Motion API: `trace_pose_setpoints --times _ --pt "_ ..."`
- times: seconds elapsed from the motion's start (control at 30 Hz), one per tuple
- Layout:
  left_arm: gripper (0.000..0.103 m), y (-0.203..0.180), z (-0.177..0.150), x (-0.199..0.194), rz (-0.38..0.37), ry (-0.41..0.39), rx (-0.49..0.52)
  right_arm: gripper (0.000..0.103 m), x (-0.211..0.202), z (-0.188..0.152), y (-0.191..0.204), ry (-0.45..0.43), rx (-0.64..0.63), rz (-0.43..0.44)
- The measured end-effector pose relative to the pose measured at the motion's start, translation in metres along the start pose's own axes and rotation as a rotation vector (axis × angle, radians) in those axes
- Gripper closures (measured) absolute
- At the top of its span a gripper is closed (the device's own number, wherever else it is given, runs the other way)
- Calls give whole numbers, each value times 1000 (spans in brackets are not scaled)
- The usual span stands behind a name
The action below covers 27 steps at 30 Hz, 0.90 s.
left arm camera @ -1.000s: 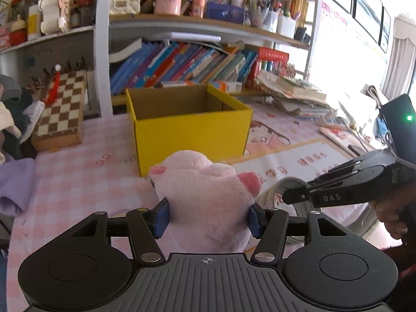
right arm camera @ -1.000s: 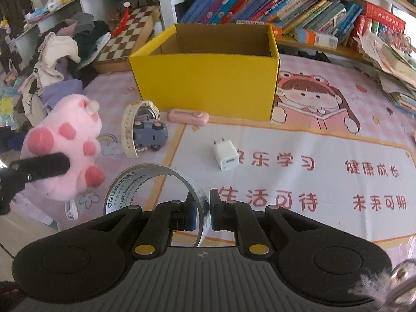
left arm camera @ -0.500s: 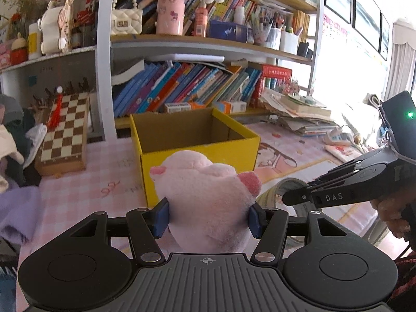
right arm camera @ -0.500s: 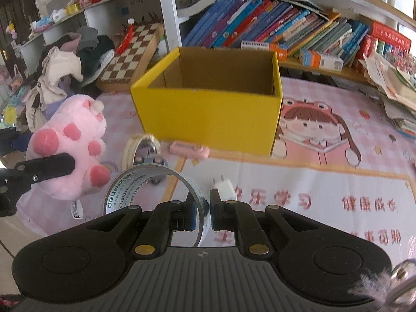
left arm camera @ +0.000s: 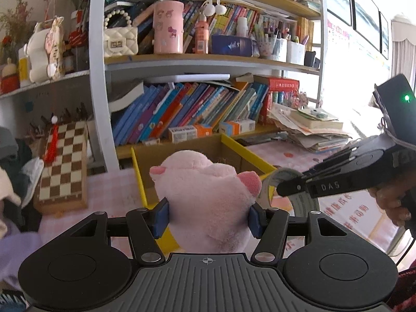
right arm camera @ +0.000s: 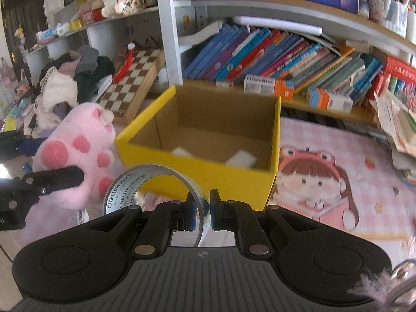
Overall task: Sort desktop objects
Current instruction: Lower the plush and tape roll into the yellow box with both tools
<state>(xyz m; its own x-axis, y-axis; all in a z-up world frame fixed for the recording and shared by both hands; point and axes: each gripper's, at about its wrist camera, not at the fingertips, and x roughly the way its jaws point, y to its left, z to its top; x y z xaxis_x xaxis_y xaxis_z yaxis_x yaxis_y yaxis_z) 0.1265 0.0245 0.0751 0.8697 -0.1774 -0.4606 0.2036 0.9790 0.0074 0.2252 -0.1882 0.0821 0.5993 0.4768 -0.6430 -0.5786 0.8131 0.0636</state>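
Plush pig [left arm camera: 208,197] between left tongs [left arm camera: 206,217]

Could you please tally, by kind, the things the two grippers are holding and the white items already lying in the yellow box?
Pink plush toy, in left gripper: 1
Tape roll, in right gripper: 1
White items in yellow box: 2
Total: 4

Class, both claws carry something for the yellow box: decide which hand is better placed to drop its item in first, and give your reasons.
Probably the right. Its claw, shut on the tape roll, faces the box's open top head-on. The left claw, holding the plush, sits beside the box's left corner, so it likely needs more travel.
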Motion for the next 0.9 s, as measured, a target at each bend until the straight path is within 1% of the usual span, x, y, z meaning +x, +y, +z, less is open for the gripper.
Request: trace_pose_setpoints --times 0.2,0.4,0.63,0.77,0.9 --pt "44 6 20 25 25 -4 36 93 18 34 -21 -51 -29 -11" --pt "44 7 35 56 37 12 80 93 48 61 -36 -59 -114 -26" --pt "44 15 42 110 70 105 112 93 101 83 -50 -14 -241 -56" --pt "44 21 44 137 72 162 128 93 132 92 -48 20 -329 -42" --pt "44 21 46 159 65 203 163 94 158 95 -43 58 -417 -26"
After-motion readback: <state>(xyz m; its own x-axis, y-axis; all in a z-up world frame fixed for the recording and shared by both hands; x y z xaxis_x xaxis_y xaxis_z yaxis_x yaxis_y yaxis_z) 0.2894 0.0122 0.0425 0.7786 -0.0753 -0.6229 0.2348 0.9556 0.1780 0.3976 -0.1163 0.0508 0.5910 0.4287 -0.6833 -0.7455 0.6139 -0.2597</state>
